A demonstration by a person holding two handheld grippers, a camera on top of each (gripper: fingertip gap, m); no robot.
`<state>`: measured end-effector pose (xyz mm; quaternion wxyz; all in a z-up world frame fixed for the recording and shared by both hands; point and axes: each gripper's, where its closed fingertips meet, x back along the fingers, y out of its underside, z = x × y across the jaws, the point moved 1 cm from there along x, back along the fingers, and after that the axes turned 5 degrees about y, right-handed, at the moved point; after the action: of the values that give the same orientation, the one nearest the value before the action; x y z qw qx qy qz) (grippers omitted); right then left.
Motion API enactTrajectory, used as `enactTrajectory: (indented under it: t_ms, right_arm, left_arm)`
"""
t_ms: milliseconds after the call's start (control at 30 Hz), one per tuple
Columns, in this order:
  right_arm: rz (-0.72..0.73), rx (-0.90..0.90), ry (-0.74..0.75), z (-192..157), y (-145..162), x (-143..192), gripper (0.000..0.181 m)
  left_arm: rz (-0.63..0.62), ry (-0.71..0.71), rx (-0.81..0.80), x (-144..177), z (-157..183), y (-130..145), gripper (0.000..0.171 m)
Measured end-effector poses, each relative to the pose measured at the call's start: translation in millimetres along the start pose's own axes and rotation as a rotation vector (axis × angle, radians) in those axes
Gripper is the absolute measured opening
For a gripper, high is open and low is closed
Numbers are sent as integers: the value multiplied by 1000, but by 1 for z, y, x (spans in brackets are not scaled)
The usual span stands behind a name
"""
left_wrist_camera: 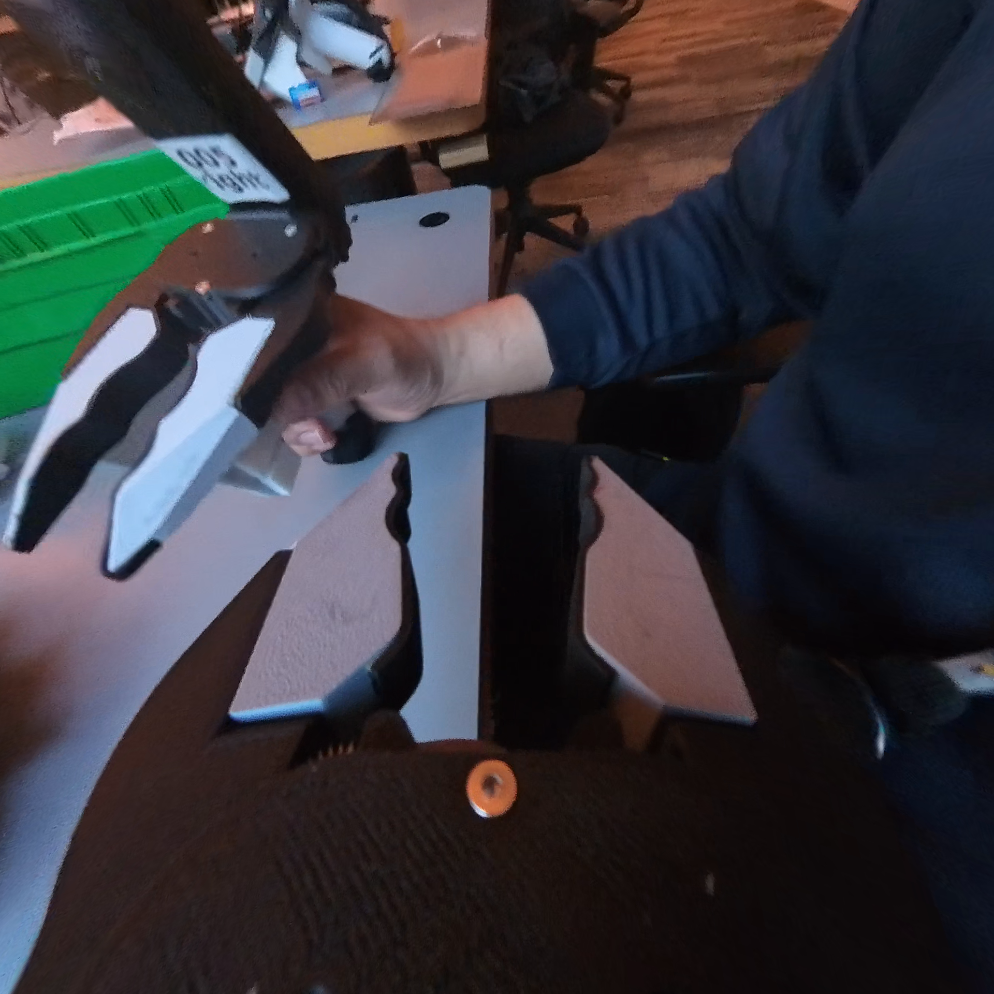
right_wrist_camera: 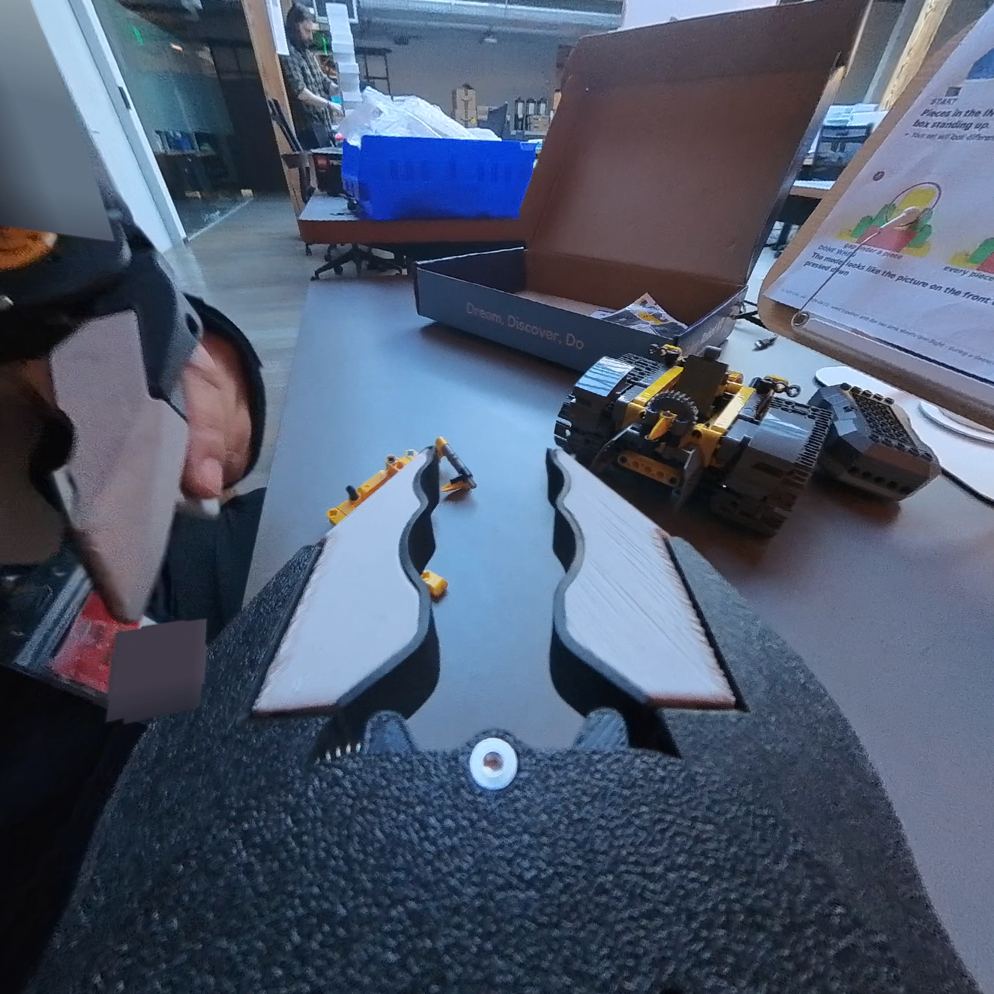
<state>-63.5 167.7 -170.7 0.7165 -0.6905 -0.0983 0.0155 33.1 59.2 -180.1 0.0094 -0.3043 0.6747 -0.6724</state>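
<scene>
**Both grippers empty above a table strewn with small bricks**

Nearest the lens in the right wrist view is the pebbled black housing of the right gripper (right_wrist_camera: pixel 492 462), its two flat, pale fingers with wavy black inner edges standing apart with nothing between them. It hovers over a dark, glossy table (right_wrist_camera: pixel 376 376). Just under the left finger lies a yellow beam with pins (right_wrist_camera: pixel 371 484); a thin black-and-yellow linkage (right_wrist_camera: pixel 457 468) sits beside the fingertip, and a tiny yellow connector (right_wrist_camera: pixel 434 583) lies in the gap lower down. To the right stands a half-built tracked vehicle model (right_wrist_camera: pixel 694 430) of black and yellow bricks, toothed gear on top, with a dark studded scoop-like piece (right_wrist_camera: pixel 871 441) touching its end. Behind is an open cardboard box (right_wrist_camera: pixel 591 301), lid raised, with a leaflet inside. An instruction sheet on a board (right_wrist_camera: pixel 887 226) leans at the far right.

The left gripper (left_wrist_camera: pixel 497 478) has a ribbed dark housing; its fingers are also spread and empty, straddling the table edge (left_wrist_camera: pixel 484 538). In its view the person's hand (left_wrist_camera: pixel 366 371) grips the right gripper's handle, near a green bin (left_wrist_camera: pixel 80 269).

The loose parts are small, hard and smooth, so on the slick tabletop a finger descending off-centre would likely flick them away or pinch them crooked. The model's snapped joints look liable to part if knocked. The left gripper is close to the other tool, so a collision seems possible.
</scene>
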Motion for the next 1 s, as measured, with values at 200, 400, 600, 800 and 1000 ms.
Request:
enactTrajectory:
  t_ms: [200, 400, 600, 800, 1000]
  right_arm:
    - [-28, 33, -1, -4, 4, -3, 37]
    - [-15, 32, -14, -6, 2, -2, 38]
    - [-27, 43, -30, -8, 4, -4, 39]
    - [-9, 28, -7, -4, 1, -2, 40]
    - [5, 17, 7, -1, 0, -1, 40]
  left_arm:
    - [28, -39, -36, 23, -10, -16, 55]
    - [47, -27, 38, 26, -21, -7, 52]
    - [12, -14, 25, 24, -24, 1, 53]
    - [17, -80, 53, 38, -36, -2, 49]
    - [26, -93, 64, 39, -31, -10, 48]
